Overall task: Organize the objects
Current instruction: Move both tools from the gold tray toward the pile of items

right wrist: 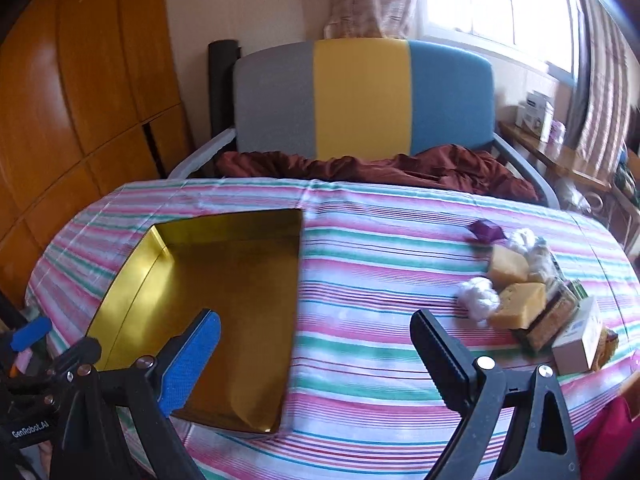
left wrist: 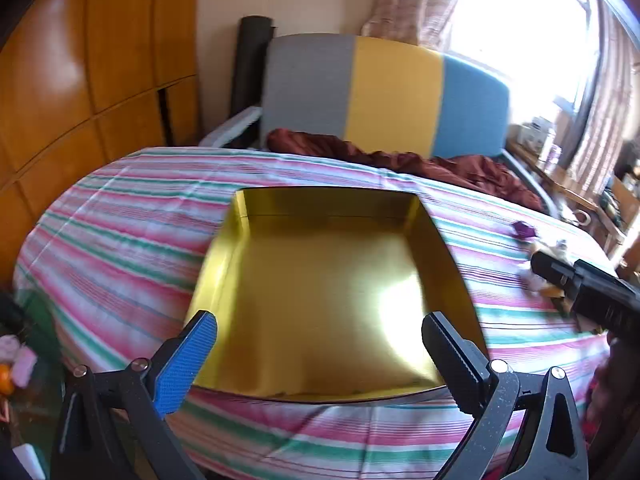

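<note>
**Both grippers spread wide, nothing held**

Your left gripper (left wrist: pixel 320 344) gapes over the gold tray (right wrist: pixel 132 280) on the striped cloth (right wrist: pixel 380 312). Your right gripper (right wrist: pixel 316 340) is empty too. 2 yellow sponges (right wrist: pixel 516 308), cotton wads (right wrist: pixel 478 300) and perhaps a small box (right wrist: pixel 580 340) cluster right, well apart from the tray.

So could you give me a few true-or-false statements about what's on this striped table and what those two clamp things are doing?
1. The gold tray has nothing in it. True.
2. The left gripper has its jaws shut on the tray's rim. False: the jaws stand open, holding nothing.
3. The yellow sponges lie in a cluster to the right of the tray, on the striped cloth. True.
4. The right gripper grips a sponge. False: its jaws are open and hold nothing.
5. A small purple object sits inside the tray. False: it rests on the cloth near the sponges.
</note>
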Tool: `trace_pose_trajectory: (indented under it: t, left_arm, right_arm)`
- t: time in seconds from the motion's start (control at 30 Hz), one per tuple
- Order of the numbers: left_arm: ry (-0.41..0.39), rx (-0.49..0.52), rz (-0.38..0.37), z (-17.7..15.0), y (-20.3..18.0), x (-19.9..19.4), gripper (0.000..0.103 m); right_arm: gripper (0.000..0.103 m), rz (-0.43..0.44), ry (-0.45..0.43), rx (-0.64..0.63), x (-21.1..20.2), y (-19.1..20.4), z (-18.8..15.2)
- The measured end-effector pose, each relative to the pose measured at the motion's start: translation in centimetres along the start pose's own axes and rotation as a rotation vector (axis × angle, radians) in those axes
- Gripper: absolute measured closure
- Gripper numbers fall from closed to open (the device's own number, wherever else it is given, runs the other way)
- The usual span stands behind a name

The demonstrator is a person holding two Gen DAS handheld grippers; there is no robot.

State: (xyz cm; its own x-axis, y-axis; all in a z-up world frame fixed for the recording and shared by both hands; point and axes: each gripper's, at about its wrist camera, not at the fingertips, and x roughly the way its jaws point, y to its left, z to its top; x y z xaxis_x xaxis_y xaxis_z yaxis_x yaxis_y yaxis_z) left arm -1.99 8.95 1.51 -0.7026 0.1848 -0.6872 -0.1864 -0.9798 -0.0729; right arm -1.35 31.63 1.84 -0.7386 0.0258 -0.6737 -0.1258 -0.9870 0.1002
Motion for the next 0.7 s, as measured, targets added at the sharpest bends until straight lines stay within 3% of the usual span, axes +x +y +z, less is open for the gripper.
trace_pose_trajectory:
  t: [0.27,0.37,0.5,0.7]
  left_arm:
    - [0.016,0.156,-0.172,1.4,-6.5,1.0,0.0]
    - [0.023,0.197,-0.245,2.0,-9.1,1.7,0.0]
    - [0.101,0.261,-0.322,2.5,-13.4,3.9,0.0]
    - [0.166,0.343,-0.346,2.6,-19.7,6.8,0.0]
  right_arm:
    - [0.005,-0.021,0.009,0.37,-2.1,-13.2,0.5]
    - [0.005,-0.071,-0.035,0.514,-4.1,-18.9,0.2]
    - [0.005,-0.161,-0.094,0.684,-6.1,-26.0,-0.6]
    - [0.005,-0.254,-0.089,0.755,-4.7,-31.0,-2.9]
